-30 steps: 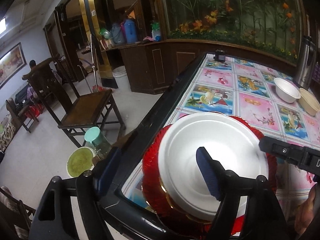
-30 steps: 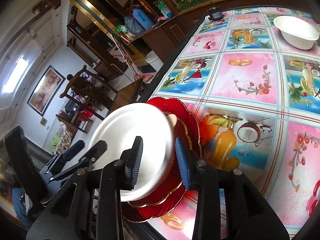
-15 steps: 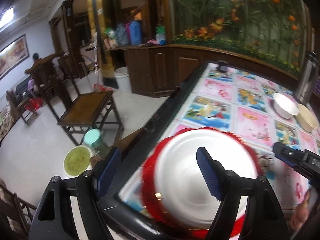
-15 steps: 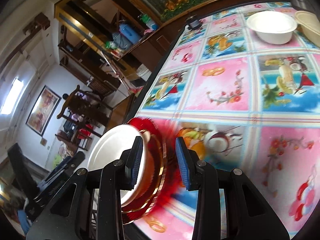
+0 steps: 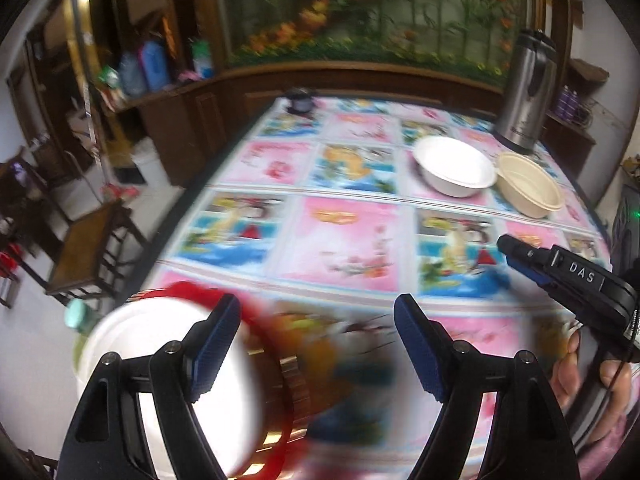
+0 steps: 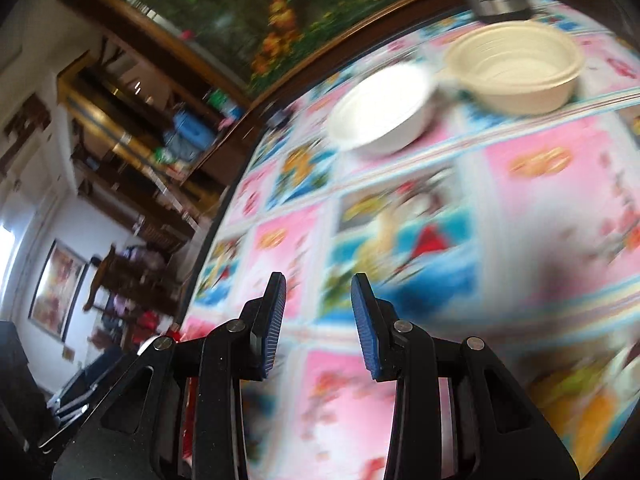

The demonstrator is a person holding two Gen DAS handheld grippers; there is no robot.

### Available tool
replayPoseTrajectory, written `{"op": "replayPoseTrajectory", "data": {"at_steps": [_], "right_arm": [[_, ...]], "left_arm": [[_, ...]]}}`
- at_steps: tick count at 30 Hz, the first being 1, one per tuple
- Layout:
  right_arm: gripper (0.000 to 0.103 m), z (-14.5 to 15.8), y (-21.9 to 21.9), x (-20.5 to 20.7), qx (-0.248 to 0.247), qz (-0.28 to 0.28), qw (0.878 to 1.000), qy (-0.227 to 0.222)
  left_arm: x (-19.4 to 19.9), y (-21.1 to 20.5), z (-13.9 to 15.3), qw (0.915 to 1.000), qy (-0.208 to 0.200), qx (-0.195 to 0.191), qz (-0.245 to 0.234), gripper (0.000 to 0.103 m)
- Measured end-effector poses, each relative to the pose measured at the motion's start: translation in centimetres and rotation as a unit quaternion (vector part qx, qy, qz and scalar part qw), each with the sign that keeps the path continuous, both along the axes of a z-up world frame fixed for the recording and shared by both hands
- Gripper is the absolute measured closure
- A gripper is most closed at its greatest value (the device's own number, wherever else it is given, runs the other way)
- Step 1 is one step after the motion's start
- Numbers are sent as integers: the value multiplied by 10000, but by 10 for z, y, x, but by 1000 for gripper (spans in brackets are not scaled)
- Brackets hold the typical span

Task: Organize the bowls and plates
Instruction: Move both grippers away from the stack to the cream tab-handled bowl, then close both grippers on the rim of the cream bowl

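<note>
A white plate point(image 5: 168, 376) lies stacked on red plates with gold trim point(image 5: 280, 400) at the table's near left corner, blurred in the left wrist view. My left gripper point(image 5: 316, 340) is open and empty, its left finger over the white plate. A white bowl point(image 5: 454, 166) and a cream bowl point(image 5: 528, 188) sit at the far right; both also show in the right wrist view, the white bowl point(image 6: 384, 108) and the cream bowl point(image 6: 516, 68). My right gripper point(image 6: 319, 320) is open and empty above the tablecloth; it also shows in the left wrist view point(image 5: 520, 256).
A steel thermos point(image 5: 528, 92) stands behind the bowls. A small dark object point(image 5: 300, 100) sits at the table's far edge. The table point(image 5: 344, 236) has a colourful patterned cloth. A wooden chair point(image 5: 88, 248) stands left of the table.
Both grippers have swung right, away from the plate stack and toward the bowls. The right gripper has pulled off the stack, which now sits at the frame edges.
</note>
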State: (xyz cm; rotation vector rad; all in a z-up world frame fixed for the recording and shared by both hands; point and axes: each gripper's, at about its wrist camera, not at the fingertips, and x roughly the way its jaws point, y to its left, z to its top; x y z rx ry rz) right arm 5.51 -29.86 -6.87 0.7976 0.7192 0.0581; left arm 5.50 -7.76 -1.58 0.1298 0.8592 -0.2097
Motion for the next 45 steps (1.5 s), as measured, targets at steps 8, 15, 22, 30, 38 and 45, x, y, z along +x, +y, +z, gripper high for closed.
{"op": "replayPoseTrajectory", "data": {"at_steps": [8, 15, 22, 30, 38, 45], "right_arm": [[69, 0, -99, -12, 211, -878, 9959, -87], [69, 5, -153, -21, 310, -1405, 9893, -227], [70, -5, -209, -35, 458, -2026, 9780, -202], [70, -10, -225, -23, 773, -1847, 9792, -321], [70, -23, -229, -4, 1200, -1647, 9786, -270], [70, -29, -228, 10, 1240, -1608, 9791, -114]], "left_arm": [[40, -54, -13, 9983, 544, -183, 51, 24], [44, -120, -25, 9965, 743, -65, -369, 24], [57, -172, -10, 9948, 683, -98, -755, 24], [101, -215, -6, 9960, 698, -155, -528, 24], [126, -241, -29, 9904, 1299, -404, -227, 24], [134, -249, -37, 9841, 1637, -684, -77, 24]]}}
